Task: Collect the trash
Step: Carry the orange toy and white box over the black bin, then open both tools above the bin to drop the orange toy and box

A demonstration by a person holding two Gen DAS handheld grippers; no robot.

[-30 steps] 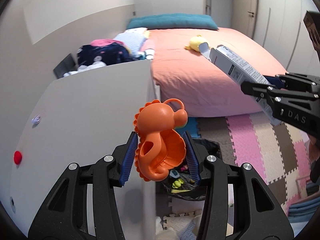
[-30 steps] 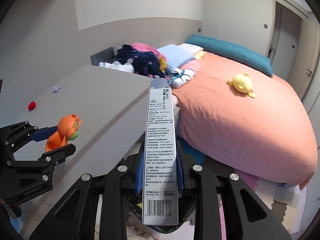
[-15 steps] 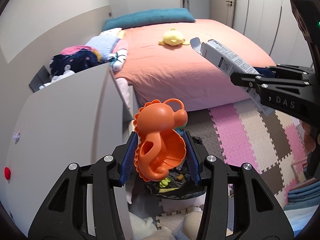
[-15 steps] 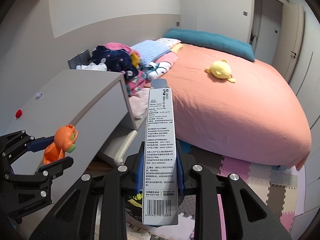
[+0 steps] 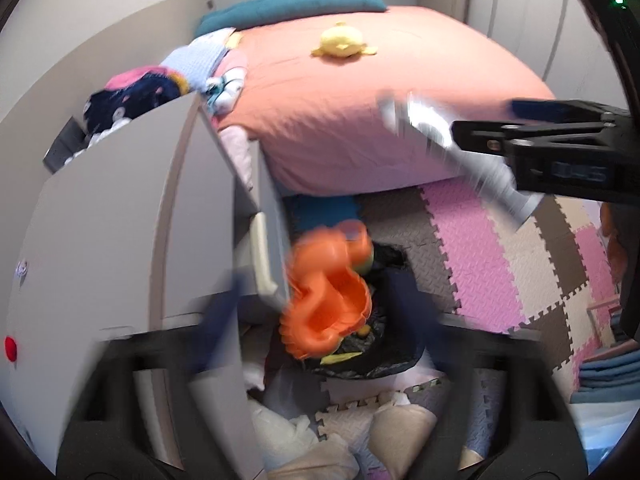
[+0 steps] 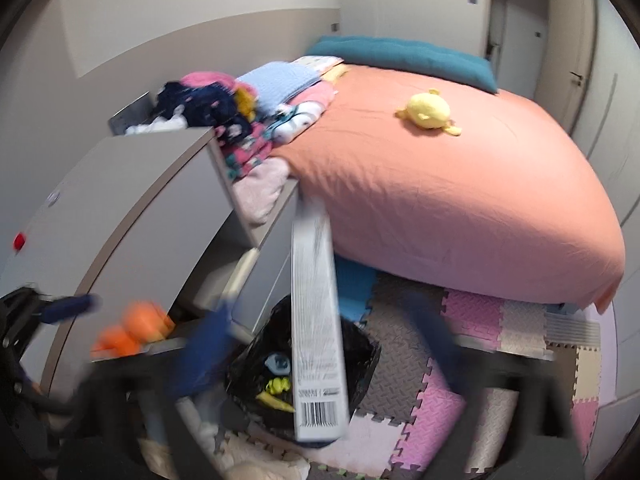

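My left gripper [image 5: 326, 312] has its jaws spread wide and blurred. The orange plastic toy [image 5: 326, 300] is free between them, above the black trash bag [image 5: 372, 356] on the floor. My right gripper [image 6: 316, 344] is also spread wide and blurred. The long grey carton [image 6: 316, 320] hangs free between its jaws, over the black trash bag [image 6: 256, 360]. The bag holds small yellow and blue scraps. The carton also shows in the left wrist view [image 5: 460, 160], and the orange toy in the right wrist view [image 6: 132, 332].
A grey dresser [image 5: 104, 220] with an open drawer stands on the left, a small red ball [image 5: 11, 348] on its top. A bed with a salmon sheet [image 6: 440, 184], a yellow plush [image 6: 428, 110] and piled clothes lies behind. Foam puzzle mats [image 5: 500, 260] cover the floor.
Both grippers swung down toward the bag and opened. The orange toy and the carton, held shut half a second ago, are now loose between the jaws.
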